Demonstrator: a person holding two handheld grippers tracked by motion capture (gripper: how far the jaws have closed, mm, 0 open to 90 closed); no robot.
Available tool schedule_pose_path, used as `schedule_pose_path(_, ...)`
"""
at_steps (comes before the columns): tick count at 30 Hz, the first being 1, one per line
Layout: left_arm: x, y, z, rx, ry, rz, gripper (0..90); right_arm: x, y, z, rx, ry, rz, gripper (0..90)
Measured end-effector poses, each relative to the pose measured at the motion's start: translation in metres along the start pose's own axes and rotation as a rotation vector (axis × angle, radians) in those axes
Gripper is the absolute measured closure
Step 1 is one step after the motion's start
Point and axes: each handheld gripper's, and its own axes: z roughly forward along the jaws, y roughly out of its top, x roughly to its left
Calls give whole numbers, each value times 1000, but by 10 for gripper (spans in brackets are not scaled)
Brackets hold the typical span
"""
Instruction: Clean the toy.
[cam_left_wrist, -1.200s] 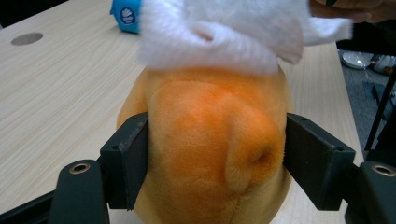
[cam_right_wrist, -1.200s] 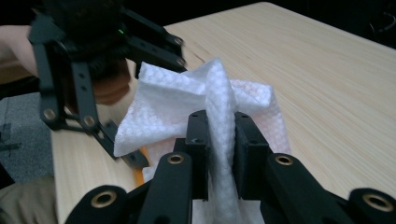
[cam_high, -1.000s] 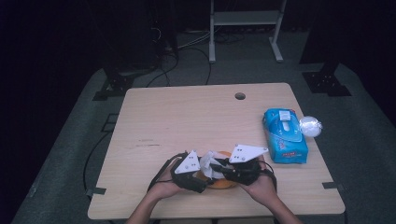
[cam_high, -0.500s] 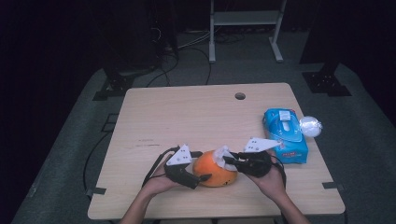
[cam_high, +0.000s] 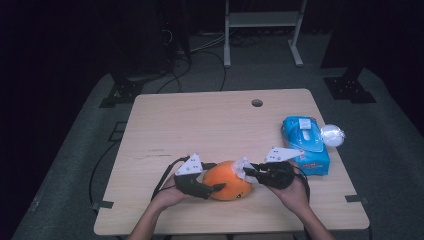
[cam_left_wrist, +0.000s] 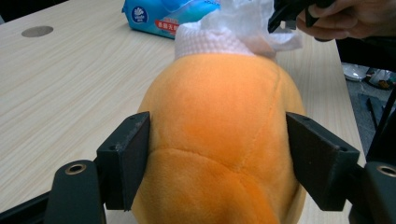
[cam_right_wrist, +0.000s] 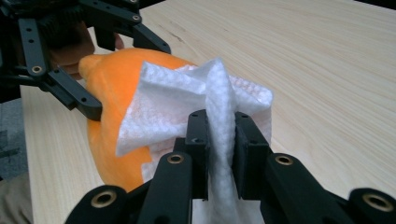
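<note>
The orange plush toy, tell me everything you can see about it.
The orange plush toy is a rounded, soft, fuzzy fabric shape with stitched seams over its surface and a small nub at one end. It lies on the wooden table near the front edge. The left tool has its jaws on either side of it, touching its flanks. A crumpled white wipe, pinched in the right tool, is pressed against its far end.

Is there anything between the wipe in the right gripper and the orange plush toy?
Nothing visible. The wipe, pinched in the right gripper, already lies against the plush. The left gripper straddles the toy's other end.
</note>
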Motion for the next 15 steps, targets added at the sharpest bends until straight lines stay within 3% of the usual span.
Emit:
schedule_pose_path(2,2,-1,-2,2,4,-11,257,4,3,-3,-16,6,-2,773)
schedule_pose_path(4,4,-2,-4,-1,8,-28,256,11,8,-4,-42,42,-16,773)
schedule_pose_path(8,9,-5,-8,2,8,-51,257,21,10,1,-17,44,-61,773)
schedule_pose_path(11,10,-6,-8,6,12,-62,257,11,5,3,8,7,-35,774)
schedule_pose_path(13,10,-6,-8,6,8,-64,257,-1,0,3,31,-22,16,774)
schedule_pose_path(15,9,-5,-7,10,6,-56,257,-6,-2,2,31,-32,36,774)
